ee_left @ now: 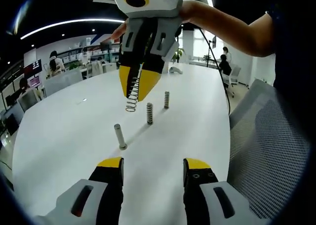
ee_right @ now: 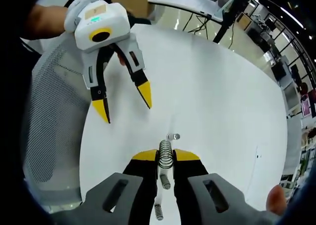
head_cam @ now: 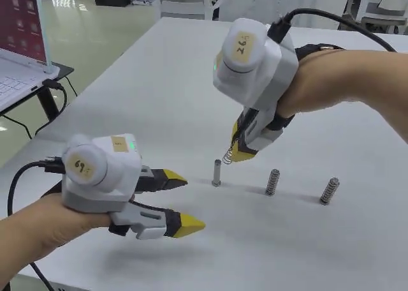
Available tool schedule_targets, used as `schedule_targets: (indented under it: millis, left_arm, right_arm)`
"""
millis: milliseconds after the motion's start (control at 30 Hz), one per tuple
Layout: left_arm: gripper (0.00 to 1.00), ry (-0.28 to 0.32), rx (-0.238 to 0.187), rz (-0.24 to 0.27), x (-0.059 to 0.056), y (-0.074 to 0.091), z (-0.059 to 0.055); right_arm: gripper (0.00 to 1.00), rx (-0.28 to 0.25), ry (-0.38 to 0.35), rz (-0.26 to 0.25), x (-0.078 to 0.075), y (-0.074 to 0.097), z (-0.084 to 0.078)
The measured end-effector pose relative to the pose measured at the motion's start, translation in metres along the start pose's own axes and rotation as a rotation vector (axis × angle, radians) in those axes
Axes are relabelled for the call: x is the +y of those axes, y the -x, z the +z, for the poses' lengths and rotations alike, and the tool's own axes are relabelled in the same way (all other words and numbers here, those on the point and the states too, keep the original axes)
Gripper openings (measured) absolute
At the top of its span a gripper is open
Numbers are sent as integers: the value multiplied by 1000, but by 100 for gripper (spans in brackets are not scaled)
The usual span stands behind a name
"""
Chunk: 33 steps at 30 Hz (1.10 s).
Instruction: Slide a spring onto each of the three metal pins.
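Observation:
Three metal pins stand in a row on the white table (head_cam: 159, 80). The bare pin (head_cam: 217, 173) (ee_left: 119, 136) (ee_right: 173, 136) is the nearest to my left gripper. The other two pins each carry a spring (head_cam: 273, 182) (head_cam: 329, 190) (ee_left: 149, 113) (ee_left: 167, 99). My right gripper (head_cam: 234, 152) (ee_right: 165, 155) (ee_left: 134, 89) is shut on a loose spring (head_cam: 230, 152) (ee_right: 166, 153) (ee_left: 132, 99), which hangs just above and beside the bare pin's top. My left gripper (head_cam: 182, 201) (ee_left: 154, 163) (ee_right: 126, 104) rests open, low over the table, a little short of the bare pin.
An open laptop (head_cam: 19, 45) sits on a side stand at the far left. Office chairs (head_cam: 376, 7) stand beyond the table's far edge. A mesh chair back (ee_left: 276, 151) is at the table's near side. People sit at desks (ee_left: 54, 62) in the background.

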<state>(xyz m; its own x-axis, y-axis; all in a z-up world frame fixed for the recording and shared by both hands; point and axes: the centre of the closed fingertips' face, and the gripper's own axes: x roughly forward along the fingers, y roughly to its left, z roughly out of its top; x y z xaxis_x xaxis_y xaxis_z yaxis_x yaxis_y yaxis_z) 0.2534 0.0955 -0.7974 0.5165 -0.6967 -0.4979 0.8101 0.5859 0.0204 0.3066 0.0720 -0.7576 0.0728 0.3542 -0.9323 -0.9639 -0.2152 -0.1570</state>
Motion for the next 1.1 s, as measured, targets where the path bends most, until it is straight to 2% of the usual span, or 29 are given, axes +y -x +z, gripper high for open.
schedule_targets:
  millis: [300,600,1100]
  left_arm:
    - [43,-3,1,1,0,0,0]
    - [43,-3,3,9,2,2,-1]
    - [42,1,4,16,3,3,-3]
  right_arm:
    - [9,19,0,9,-11,-8,2]
    - [9,43,9,28,-16,-18,4]
    - [9,86,5,56,-20,-34,-2]
